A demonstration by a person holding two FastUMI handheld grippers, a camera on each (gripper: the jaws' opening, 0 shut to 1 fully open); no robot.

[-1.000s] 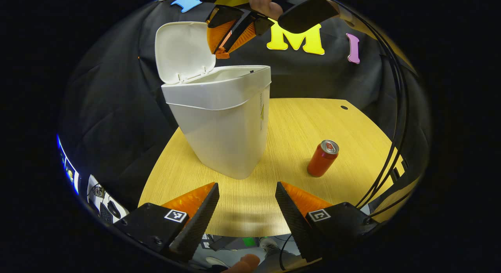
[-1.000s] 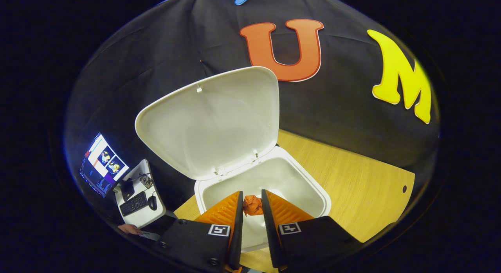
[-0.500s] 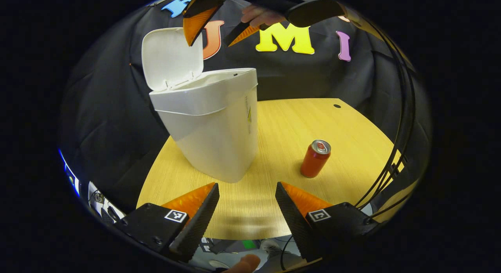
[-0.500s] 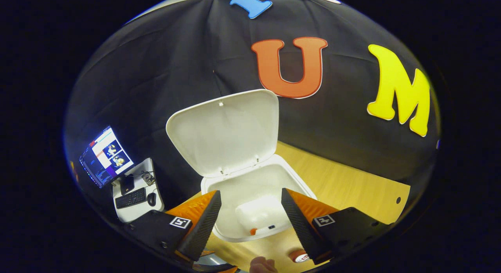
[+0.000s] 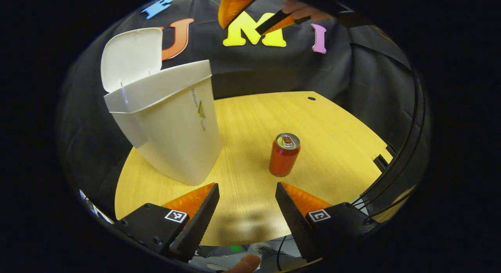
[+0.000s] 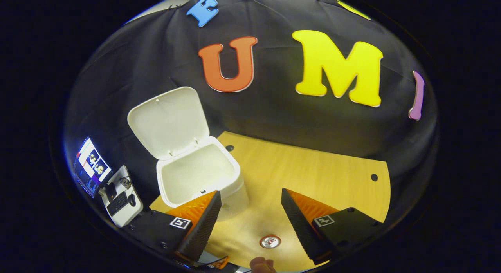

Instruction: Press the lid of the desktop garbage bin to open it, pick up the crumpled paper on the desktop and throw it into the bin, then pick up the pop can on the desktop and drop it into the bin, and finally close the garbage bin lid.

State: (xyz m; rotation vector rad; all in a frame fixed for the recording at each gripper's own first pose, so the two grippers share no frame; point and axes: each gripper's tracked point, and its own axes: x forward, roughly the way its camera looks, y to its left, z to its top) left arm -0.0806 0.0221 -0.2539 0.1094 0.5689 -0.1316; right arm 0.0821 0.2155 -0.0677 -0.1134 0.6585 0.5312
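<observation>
Now, left hand-held gripper (image 5: 246,210): jaws spread, nothing between them, low over the near edge of the counter (image 5: 336,147).
Right hand-held gripper (image 6: 250,216): jaws spread and empty, high above the counter looking down; in the left gripper view it hangs at the top, fingers apart.
Can (image 5: 284,154): upright on the counter, just ahead of the left gripper and a little right of its midline, well apart from the bin (image 5: 172,128); in the right gripper view its top (image 6: 270,241) sits low between the fingers.
Handling: likely light and thin-walled if empty, smooth and round, so it can slip or dent; best taken across the middle of the body, squarely, with a modest squeeze.
Bin: lid (image 5: 131,57) standing open at the back, mouth clear for a drop from above.
Paper: not on the counter; presumably inside the bin.
Change: a second ago the right gripper pinched the paper over the bin mouth; it has since opened, lifted and drawn back toward the can. The left gripper has swung right, bringing the can nearer its centre.
</observation>
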